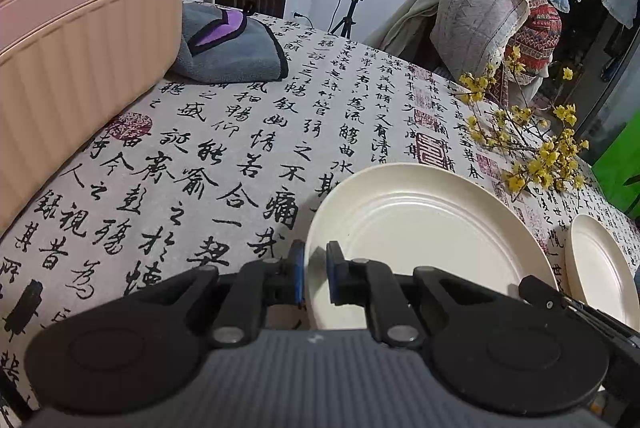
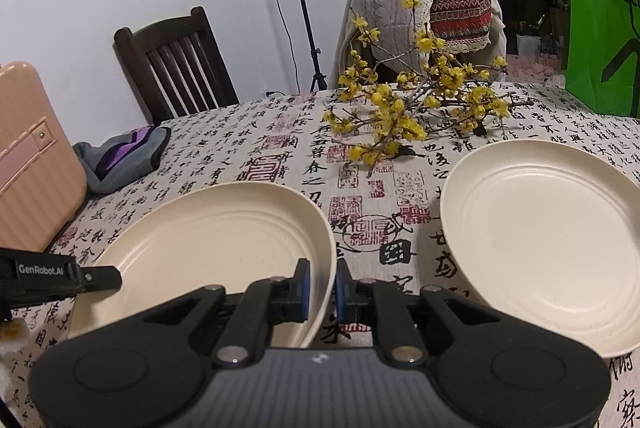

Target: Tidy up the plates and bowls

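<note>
Jaws of left gripper (image 1: 314, 270) and right gripper (image 2: 322, 286) both angled downward, clamped on opposite rims of one cream plate (image 2: 208, 240).

The second plate (image 1: 600, 268) is cut off at the frame edge — its underside hidden too.

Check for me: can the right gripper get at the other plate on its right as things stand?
Probably not yet: the right gripper is shut on the near plate's rim, as is the left gripper. The second plate itself lies unobstructed.

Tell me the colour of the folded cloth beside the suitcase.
Grey cloth with purple patches, clearest in the left wrist view.
</note>
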{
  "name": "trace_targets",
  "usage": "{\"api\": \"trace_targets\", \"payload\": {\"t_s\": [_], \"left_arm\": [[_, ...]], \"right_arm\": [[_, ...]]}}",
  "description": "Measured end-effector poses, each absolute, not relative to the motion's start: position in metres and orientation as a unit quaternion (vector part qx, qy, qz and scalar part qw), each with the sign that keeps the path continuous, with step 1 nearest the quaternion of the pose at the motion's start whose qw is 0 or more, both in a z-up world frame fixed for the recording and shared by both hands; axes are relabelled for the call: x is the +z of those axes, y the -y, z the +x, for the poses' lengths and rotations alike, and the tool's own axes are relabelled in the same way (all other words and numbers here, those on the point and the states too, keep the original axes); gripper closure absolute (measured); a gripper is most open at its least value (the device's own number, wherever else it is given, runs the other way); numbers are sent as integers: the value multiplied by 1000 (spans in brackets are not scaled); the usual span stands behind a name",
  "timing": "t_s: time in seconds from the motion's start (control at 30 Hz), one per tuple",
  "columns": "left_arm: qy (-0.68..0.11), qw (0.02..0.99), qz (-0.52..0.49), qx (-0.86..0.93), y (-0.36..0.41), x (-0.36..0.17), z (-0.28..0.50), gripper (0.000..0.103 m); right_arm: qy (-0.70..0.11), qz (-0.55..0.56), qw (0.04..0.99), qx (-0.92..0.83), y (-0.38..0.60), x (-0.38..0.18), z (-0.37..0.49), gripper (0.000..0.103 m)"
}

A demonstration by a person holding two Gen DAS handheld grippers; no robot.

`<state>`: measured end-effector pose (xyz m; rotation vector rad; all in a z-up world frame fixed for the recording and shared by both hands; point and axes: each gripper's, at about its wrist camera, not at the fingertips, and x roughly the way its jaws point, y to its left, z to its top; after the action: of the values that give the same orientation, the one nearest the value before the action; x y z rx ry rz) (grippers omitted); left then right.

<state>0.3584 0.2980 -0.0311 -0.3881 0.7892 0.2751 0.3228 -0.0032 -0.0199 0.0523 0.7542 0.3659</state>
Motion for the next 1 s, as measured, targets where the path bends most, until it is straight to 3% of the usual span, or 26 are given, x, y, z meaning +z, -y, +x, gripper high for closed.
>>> {"api": "trace_targets", "payload": {"t_s": [1.0], "left_arm": [[-341,915,-173,130,-292,16,326,91]], "right_arm": [[-331,34,923,192,8,21,296,91]]}}
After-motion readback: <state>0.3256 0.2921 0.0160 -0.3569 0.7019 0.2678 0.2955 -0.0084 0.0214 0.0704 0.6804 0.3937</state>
